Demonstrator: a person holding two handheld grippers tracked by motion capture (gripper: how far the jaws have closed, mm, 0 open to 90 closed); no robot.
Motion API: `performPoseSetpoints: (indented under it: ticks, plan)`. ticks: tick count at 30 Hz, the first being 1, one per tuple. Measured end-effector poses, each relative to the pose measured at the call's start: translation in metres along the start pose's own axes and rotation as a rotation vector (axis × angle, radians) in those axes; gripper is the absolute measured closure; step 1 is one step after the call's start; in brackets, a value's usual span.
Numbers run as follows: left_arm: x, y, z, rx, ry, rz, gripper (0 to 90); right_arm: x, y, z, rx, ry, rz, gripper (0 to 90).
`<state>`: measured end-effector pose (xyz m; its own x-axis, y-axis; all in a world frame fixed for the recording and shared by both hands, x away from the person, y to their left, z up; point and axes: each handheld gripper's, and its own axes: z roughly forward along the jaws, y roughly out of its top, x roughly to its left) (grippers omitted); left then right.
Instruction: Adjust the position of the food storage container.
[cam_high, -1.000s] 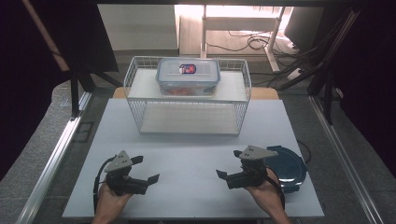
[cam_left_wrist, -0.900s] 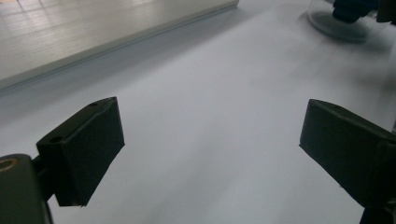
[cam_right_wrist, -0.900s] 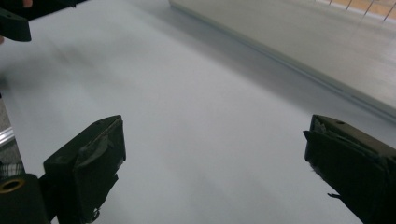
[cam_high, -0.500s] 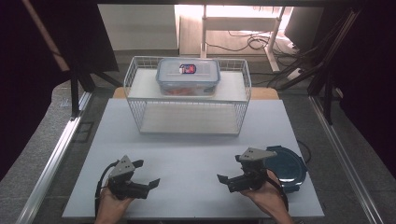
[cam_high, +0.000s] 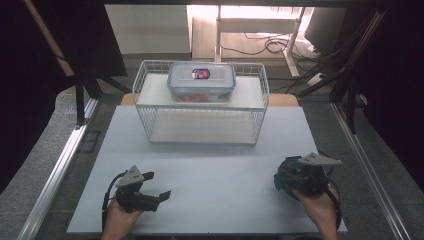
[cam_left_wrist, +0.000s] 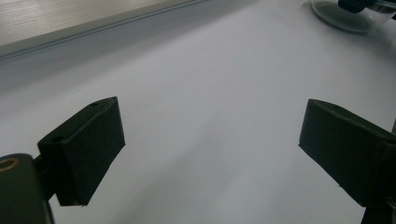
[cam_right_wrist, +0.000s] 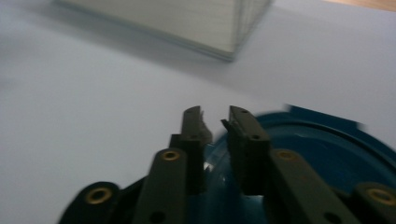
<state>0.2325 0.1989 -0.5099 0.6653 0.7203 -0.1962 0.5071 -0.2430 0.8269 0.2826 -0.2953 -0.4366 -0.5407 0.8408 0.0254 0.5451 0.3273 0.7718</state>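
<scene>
Jaws of right gripper (cam_right_wrist: 215, 122) closing over blue lid (cam_right_wrist: 327, 154).

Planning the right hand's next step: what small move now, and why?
Probably lift a little to test the grip. The right gripper has just been closing, and its jaws look clamped on the rim of the blue lid, which lies flat on the table. The left gripper is open and idle.

The high view looks forward and down from above the person's side onto the whole white rectangular worktop (cam_high: 210, 170). The left gripper view skims low and close across that worktop, catching the round blue plastic lid (cam_left_wrist: 348, 18) far off. The right gripper view sits right over that lid (cam_right_wrist: 327, 144), facing the white wire basket (cam_right_wrist: 187, 23).
</scene>
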Motion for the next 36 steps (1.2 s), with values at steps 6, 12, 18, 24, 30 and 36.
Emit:
performPoseSetpoints:
  ticks: [6, 12, 18, 24, 30, 36]
  plan:
    - [0.002, 0.000, 0.000, 0.003, -0.010, -0.004, 6.9, -0.046, -0.015, -0.027, -0.014, -0.135, 0.093, 89.3]
    - [0.003, -0.001, 0.002, 0.009, -0.020, -0.015, 6.9, -0.082, -0.035, -0.042, -0.010, -0.227, 0.205, 89.2]
    - [0.004, -0.001, 0.004, 0.018, -0.027, -0.020, 6.9, -0.096, -0.047, -0.034, 0.028, -0.282, 0.223, 88.6]
    - [0.005, -0.002, 0.004, 0.016, -0.034, -0.028, 7.0, -0.098, -0.050, -0.028, 0.066, -0.298, 0.221, 89.4]
    - [0.005, -0.002, 0.005, 0.021, -0.040, -0.032, 7.0, -0.098, -0.050, -0.027, 0.089, -0.304, 0.253, 89.5]
    - [0.005, -0.002, 0.006, 0.023, -0.046, -0.033, 7.0, -0.093, -0.049, -0.027, 0.106, -0.309, 0.243, 89.7]
